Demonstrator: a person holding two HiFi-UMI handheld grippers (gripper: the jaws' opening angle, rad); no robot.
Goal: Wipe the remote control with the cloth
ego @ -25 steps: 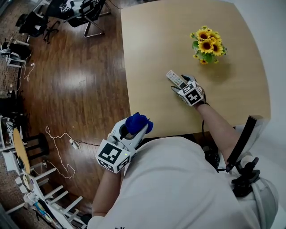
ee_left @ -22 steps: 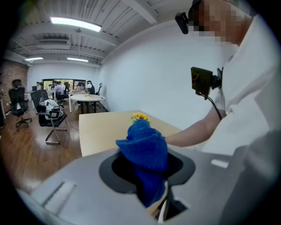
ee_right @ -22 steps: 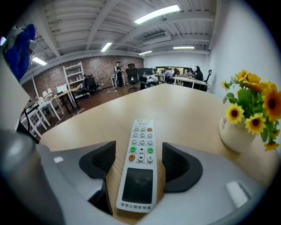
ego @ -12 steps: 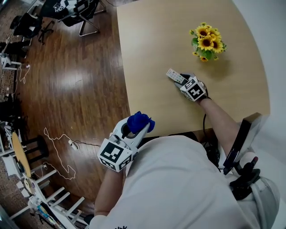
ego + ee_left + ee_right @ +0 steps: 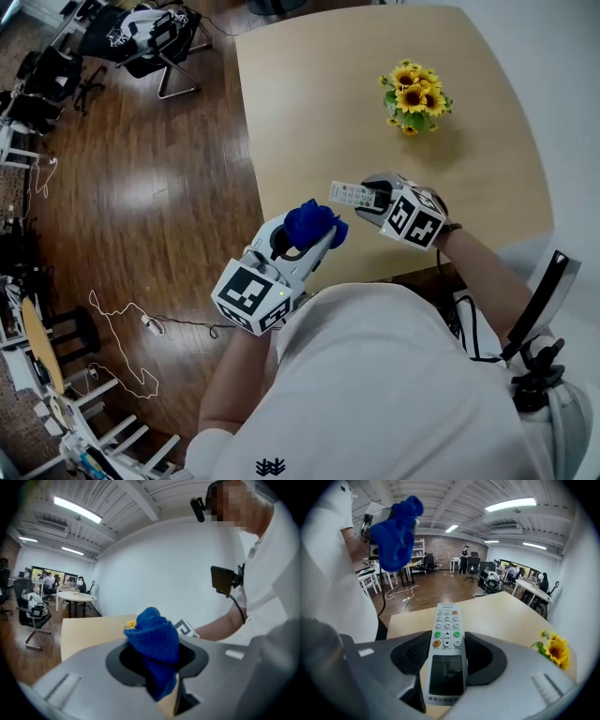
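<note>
As I judge the risk, the bunched blue cloth (image 5: 314, 223) is caught only by a fold in the left gripper (image 5: 315, 240), so a firm rub could drag it loose. The slim white remote control (image 5: 354, 195), pinched across its narrow body, could pivot or slip and drop onto the light wooden table (image 5: 309, 94).

The left gripper's jaws clamp narrow on the cloth. The right gripper (image 5: 376, 199) is closed tight on the remote, off the tabletop, near the cloth but not touching. A bunch of yellow sunflowers (image 5: 412, 97) stands well beyond.
</note>
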